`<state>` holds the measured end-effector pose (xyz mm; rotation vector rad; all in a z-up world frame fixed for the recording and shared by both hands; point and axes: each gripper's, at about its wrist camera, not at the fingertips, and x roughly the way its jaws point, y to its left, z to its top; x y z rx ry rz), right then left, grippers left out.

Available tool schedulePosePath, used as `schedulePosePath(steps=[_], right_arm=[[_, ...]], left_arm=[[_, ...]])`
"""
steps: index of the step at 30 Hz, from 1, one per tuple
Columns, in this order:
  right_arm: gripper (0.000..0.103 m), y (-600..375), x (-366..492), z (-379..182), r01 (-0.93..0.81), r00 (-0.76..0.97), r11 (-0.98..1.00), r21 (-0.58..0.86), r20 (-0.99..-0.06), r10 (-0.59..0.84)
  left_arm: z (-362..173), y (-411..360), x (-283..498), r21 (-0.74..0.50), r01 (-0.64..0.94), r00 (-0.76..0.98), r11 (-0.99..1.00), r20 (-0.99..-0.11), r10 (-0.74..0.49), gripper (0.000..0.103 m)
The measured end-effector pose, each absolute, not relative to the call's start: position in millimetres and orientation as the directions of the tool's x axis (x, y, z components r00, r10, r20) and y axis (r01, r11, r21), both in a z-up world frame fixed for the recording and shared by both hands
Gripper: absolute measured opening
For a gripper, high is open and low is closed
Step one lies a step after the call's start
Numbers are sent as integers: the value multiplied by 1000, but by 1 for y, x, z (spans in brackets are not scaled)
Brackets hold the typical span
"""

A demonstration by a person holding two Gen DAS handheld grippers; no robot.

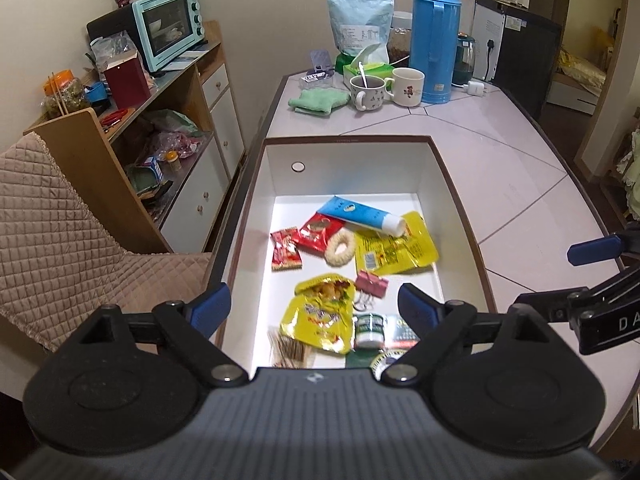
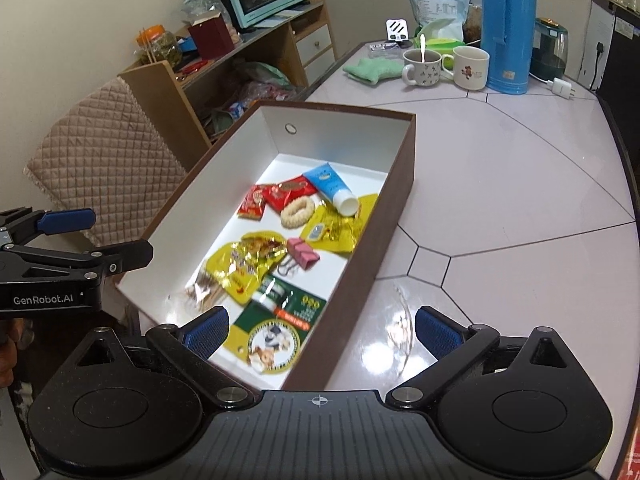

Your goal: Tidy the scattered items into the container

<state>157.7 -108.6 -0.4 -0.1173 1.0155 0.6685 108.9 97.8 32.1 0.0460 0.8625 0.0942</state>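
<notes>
Two tools hang released over the brown box (image 2: pixel 394 216).
Left tool (image 1: pixel 314 306) and right tool (image 2: pixel 320 330) grip nothing; inside the box lie blue tube (image 1: pixel 362 216), pink binder clip (image 1: pixel 372 284), snack packets (image 1: pixel 320 320).

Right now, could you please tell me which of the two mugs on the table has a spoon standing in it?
The mug with the dark figure pattern, nearer the green cloth; the plain cream mug beside the blue flask holds none.

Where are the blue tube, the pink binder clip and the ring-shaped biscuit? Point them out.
blue tube (image 1: pixel 356 211), left wrist view, on its blue body.
pink binder clip (image 1: pixel 373 283), left wrist view, on its pink back.
ring-shaped biscuit (image 2: pixel 297 212), right wrist view, on its rim.
</notes>
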Motion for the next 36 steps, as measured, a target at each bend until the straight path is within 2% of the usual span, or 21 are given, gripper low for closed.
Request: schedulePosePath(steps=[36], right_arm=[[101, -145, 122, -31, -707, 238, 687, 170, -857, 457]], left_arm=[[9, 39, 54, 98, -157, 581, 983, -796, 172, 89]])
